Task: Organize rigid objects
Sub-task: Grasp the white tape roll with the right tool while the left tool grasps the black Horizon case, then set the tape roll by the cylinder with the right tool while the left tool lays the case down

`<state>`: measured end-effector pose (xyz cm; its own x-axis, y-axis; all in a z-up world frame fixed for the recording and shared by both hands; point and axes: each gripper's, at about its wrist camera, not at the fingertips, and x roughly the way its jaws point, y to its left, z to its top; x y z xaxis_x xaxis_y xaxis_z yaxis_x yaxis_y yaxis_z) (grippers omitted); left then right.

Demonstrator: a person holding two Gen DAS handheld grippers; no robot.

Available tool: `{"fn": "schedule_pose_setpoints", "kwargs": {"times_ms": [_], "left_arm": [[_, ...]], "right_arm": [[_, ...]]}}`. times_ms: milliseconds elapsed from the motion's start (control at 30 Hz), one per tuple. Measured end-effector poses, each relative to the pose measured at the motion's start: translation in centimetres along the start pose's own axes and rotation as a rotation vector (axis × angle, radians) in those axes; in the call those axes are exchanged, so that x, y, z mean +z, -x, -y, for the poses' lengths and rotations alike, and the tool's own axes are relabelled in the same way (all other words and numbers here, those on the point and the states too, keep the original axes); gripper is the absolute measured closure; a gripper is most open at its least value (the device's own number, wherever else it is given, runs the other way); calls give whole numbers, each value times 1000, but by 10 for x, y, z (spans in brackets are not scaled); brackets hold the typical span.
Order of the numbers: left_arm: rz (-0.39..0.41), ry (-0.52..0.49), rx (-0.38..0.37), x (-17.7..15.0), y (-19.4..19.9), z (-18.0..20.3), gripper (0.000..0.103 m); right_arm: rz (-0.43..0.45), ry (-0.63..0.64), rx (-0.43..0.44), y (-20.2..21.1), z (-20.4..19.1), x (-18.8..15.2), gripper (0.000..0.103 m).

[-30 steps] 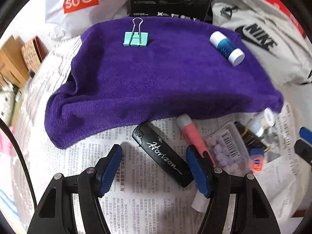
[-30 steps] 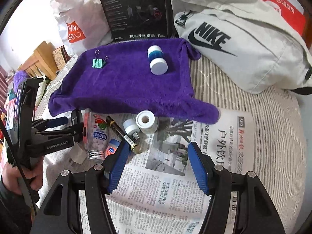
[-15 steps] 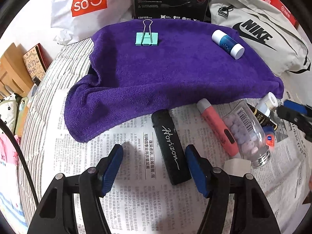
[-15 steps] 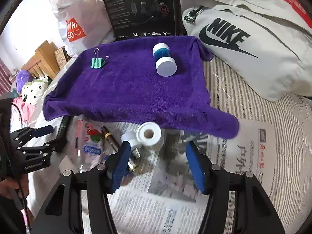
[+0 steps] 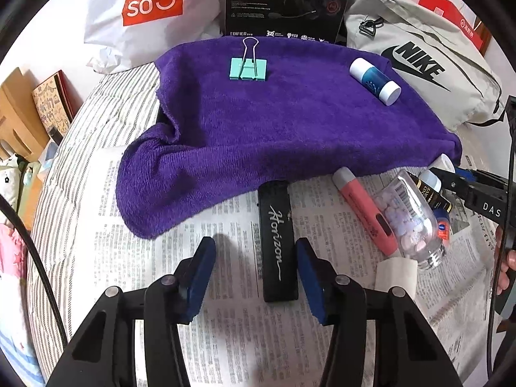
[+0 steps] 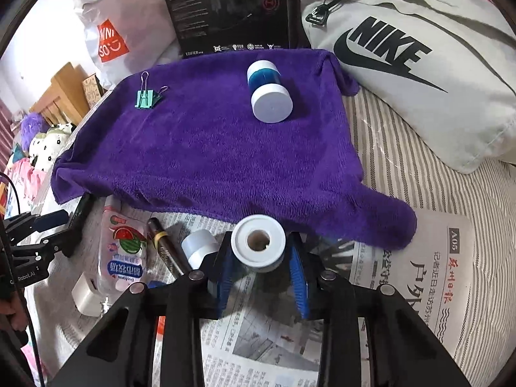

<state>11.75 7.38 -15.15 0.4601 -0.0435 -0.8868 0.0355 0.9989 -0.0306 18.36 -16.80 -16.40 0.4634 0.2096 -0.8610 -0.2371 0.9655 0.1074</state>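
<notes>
Right gripper (image 6: pixel 260 269): blue pads pressed against both sides of a white tape roll (image 6: pixel 258 247), hollow core facing the camera, held over the newspaper (image 6: pixel 435 277) just in front of the purple towel's (image 6: pixel 225 148) near edge. Only the right wrist view shows this grip; in the left wrist view the roll is a white sliver (image 5: pixel 444 162) at the towel edge, with the right gripper's dark fingers reaching in beside it. Just left of the roll, right view: a small white-capped bottle (image 6: pixel 198 246), a dark pen with gold band (image 6: pixel 164 245), and a clear plastic bottle with a watermelon label (image 6: pixel 124 251) lying on its side. The left view alone shows that bottle's pale tablets (image 5: pixel 406 222) and a coral-pink tube with grey cap (image 5: pixel 364 209) touching it. Left gripper (image 5: pixel 254 274): pads spread wide, holding nothing, straddling the near end of a black bar lettered "Horizon" (image 5: pixel 278 242) that lies flat on the newspaper, far end tucked at the towel edge; the bar sits closer to the right-hand pad. In the right view this bar is barely a dark strip. On the towel, well apart: a mint binder clip (image 5: pixel 248 68) and a blue bottle with white caps (image 6: pixel 269 92) on its side. Behind: a Miniso bag (image 5: pixel 151 0), a black Edifier box (image 6: pixel 229 9), a grey Nike bag (image 6: pixel 403 58). Striped bedding (image 6: pixel 419 174) lies under everything.
</notes>
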Motion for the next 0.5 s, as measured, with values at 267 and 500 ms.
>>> {"fn": "schedule_pose_setpoints", "kwargs": {"times_ms": [267,500], "left_arm": [[22,-36,-25,4,0,2,76],[55,-39,-51,6,-4,3,76]], "right_arm": [[-4,-2,17,16,10,-5,74],[-41,8,3,24,20,-22,74]]}}
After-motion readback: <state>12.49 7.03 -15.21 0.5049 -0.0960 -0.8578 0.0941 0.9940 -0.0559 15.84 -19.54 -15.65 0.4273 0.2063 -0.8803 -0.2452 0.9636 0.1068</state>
